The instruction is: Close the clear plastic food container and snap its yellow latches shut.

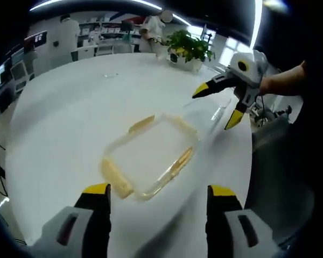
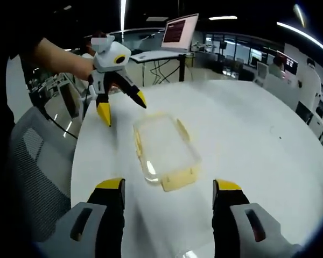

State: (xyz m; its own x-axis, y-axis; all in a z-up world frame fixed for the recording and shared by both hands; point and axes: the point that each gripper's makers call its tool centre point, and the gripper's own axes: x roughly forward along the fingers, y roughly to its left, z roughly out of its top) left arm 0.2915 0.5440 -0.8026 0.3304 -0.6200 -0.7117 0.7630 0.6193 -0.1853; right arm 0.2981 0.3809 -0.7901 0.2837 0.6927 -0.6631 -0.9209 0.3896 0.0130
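Left fingers: spread wide, holding nothing, hanging above the bench just short of the container's near end.
Right fingers: spread wide too, empty, on the opposite side of the container; from the left gripper view I see them beyond its far end.
Container: clear plastic box lying flat on the white bench, between my two grippers, touched by neither.
Long axis: runs away from each pair of fingers, roughly from one gripper toward the other, a little slanted.
Latches: yellow tabs on the edges; the ones at the short ends face my fingers. I cannot tell whether any is snapped.
Nearer hand: I judge both about equally near, each to its own end.
Writing: no brand or label on the container that I can read; a distant screen shows text too small to make out.
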